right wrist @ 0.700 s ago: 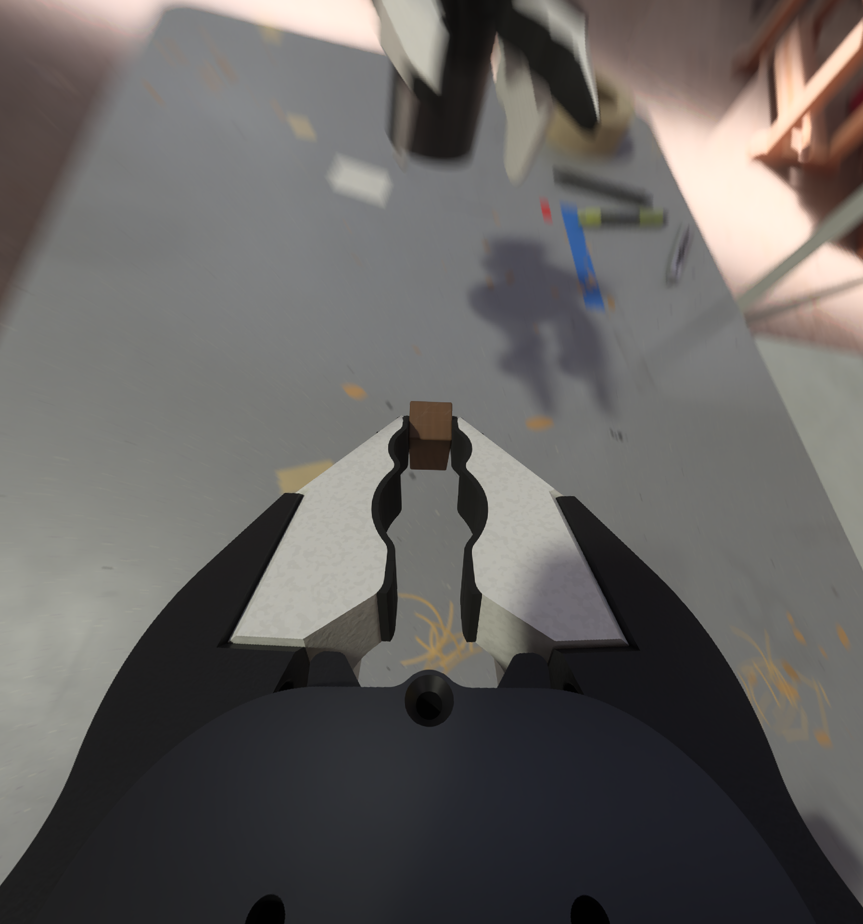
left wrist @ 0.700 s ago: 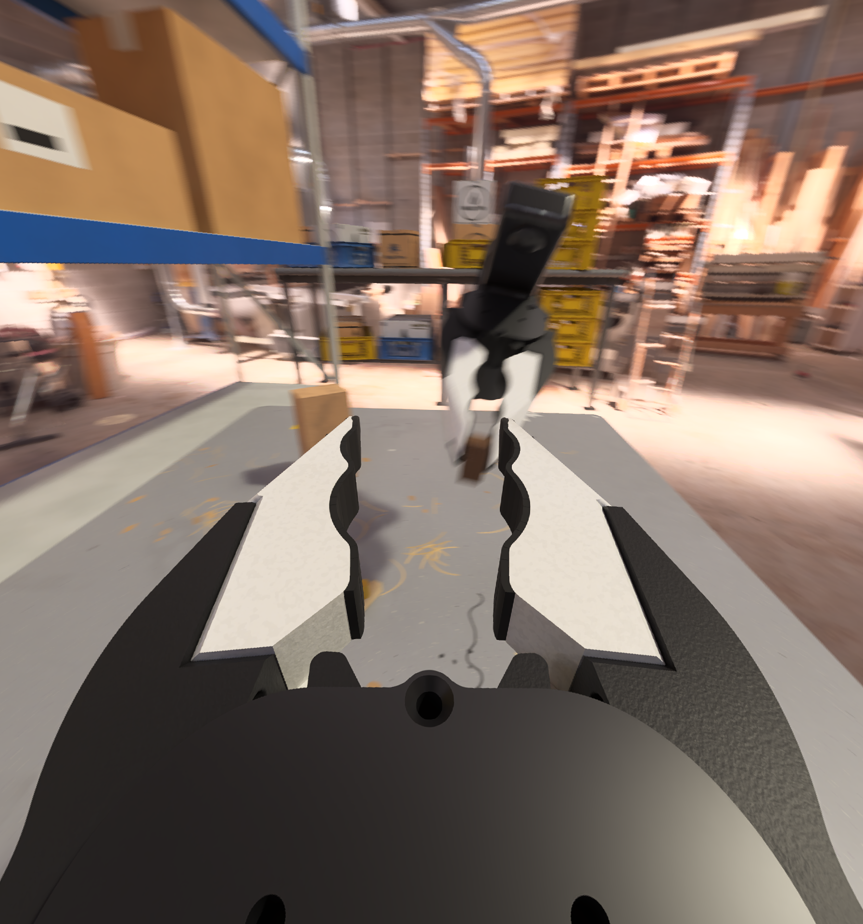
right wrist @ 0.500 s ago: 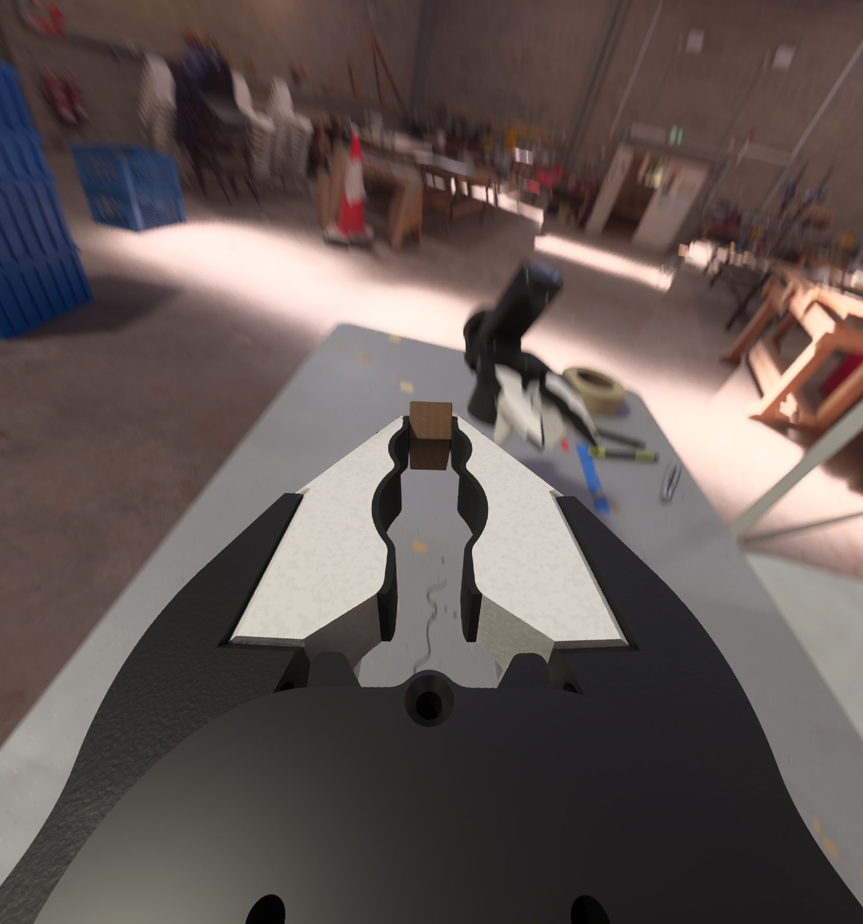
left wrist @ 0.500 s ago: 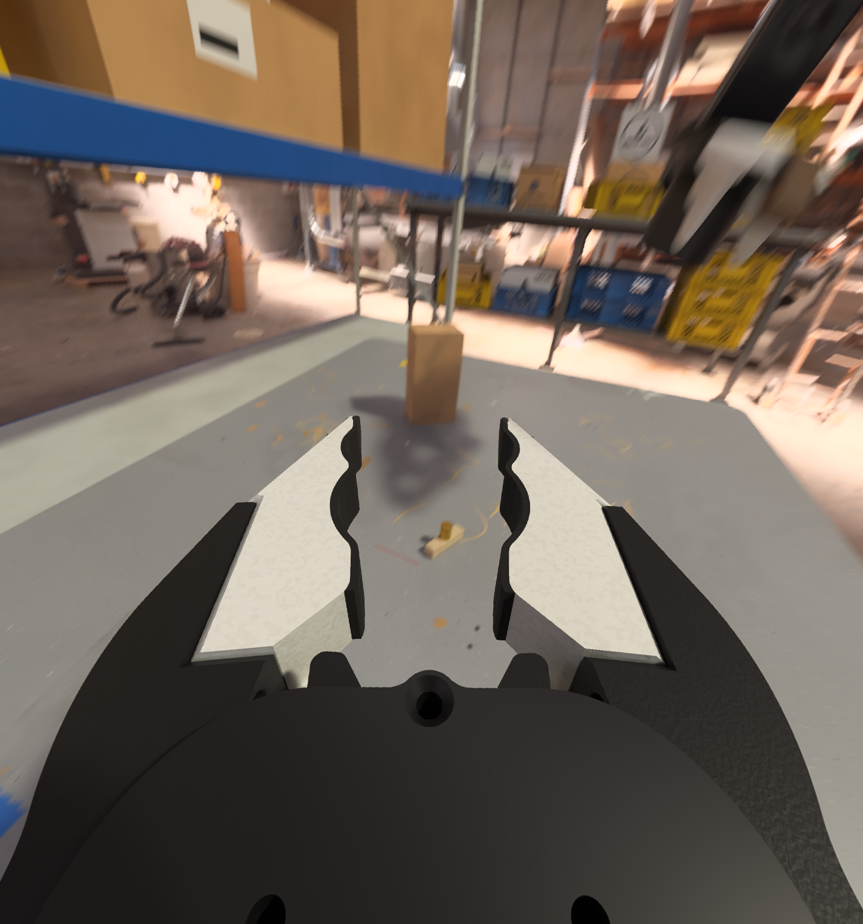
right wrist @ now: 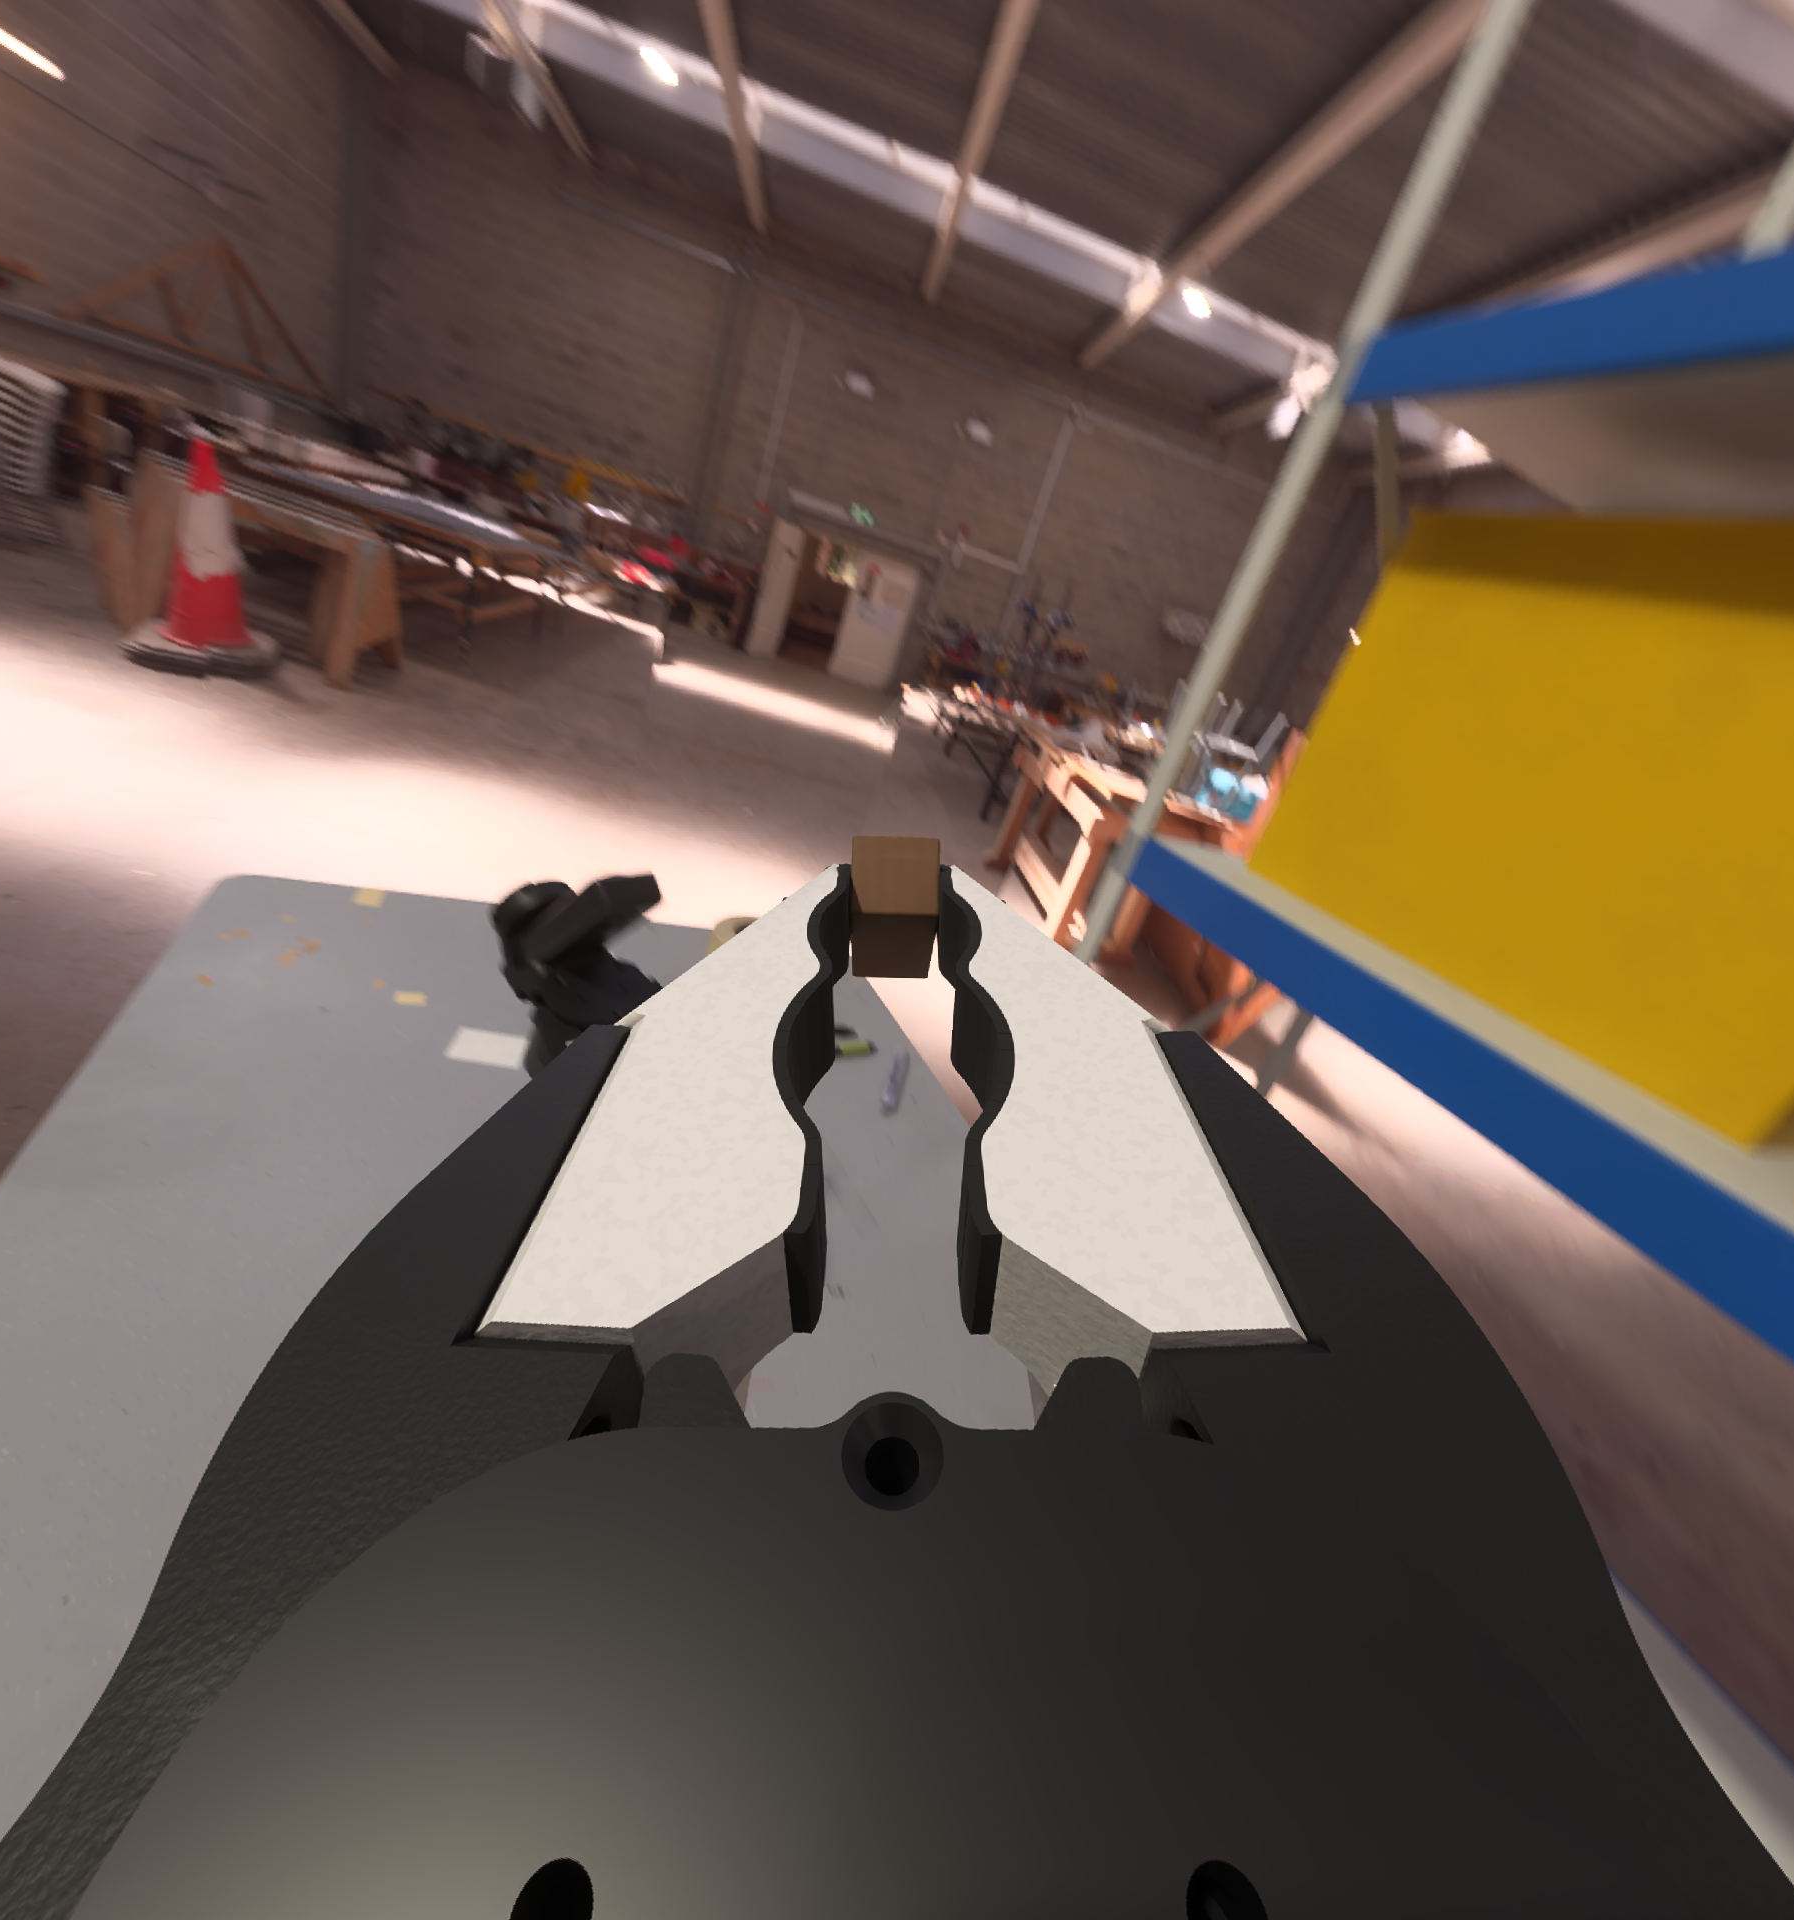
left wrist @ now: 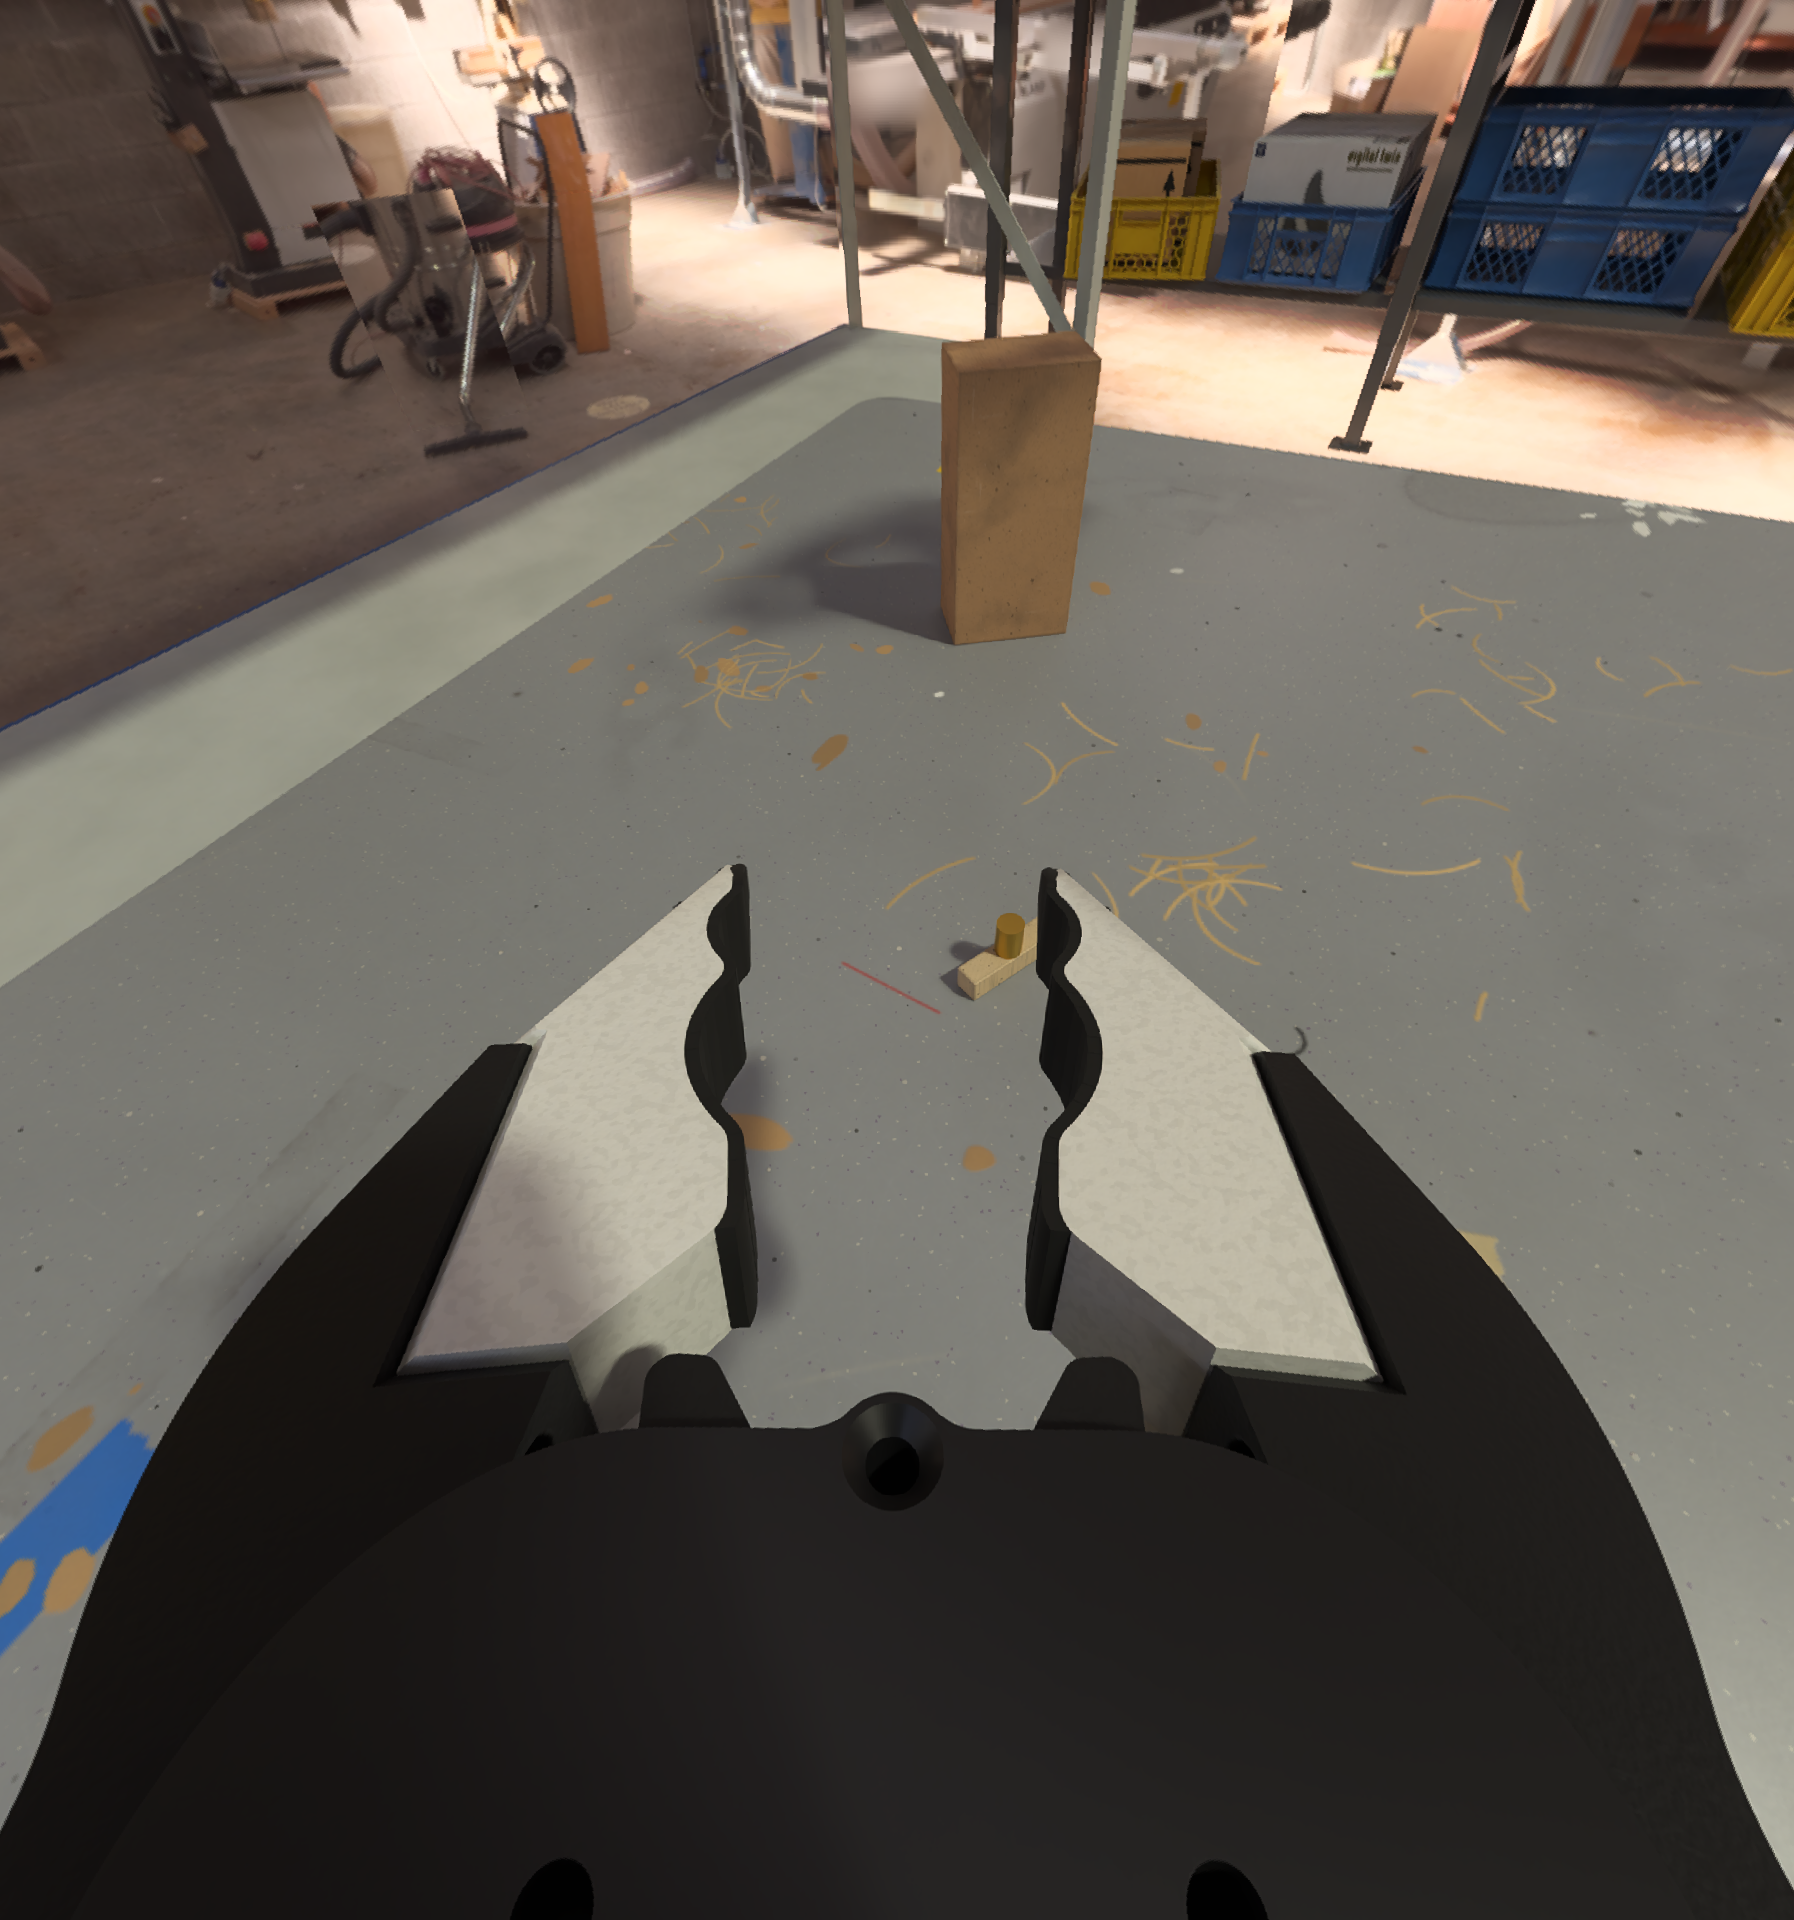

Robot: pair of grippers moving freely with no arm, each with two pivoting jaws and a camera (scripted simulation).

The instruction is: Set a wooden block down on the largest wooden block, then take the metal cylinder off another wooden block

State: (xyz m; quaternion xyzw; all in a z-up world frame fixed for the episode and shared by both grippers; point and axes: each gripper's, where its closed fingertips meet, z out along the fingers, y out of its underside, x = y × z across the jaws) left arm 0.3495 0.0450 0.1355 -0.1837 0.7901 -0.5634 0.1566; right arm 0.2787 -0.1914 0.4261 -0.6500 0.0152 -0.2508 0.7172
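The small brown wooden cube (right wrist: pixel 895 907) is clamped at the very tips of the right gripper (right wrist: pixel 895 914), whose jaws are nearly closed on its two side faces; the cube is carried high in the air, with the camera looking level across the workshop instead of down at the grey table (right wrist: pixel 197 1143). A tip grip of this kind leaves the underside of the cube free, which suits setting it flat on another surface. The tall tan wooden block (left wrist: pixel 1018 488), the largest one visible, stands upright near the far edge of the table in the left wrist view, its narrow top face bare and well apart from everything else; the first placement is judged not yet done. The left gripper (left wrist: pixel 891 883) hangs above the table with its jaws wide apart and nothing between them. Just beyond its right fingertip lies a small pale flat wooden block (left wrist: pixel 992 971) with a short brass-coloured metal cylinder (left wrist: pixel 1010 933) standing upright on it. The open left gripper is thus near the cylinder, probably placed in readiness for the second step. Orange shavings (left wrist: pixel 1199 883) and a blue tape strip (left wrist: pixel 51 1558) lie scattered on the table, clear of both blocks. The left gripper also appears farther off in the right wrist view, blurred
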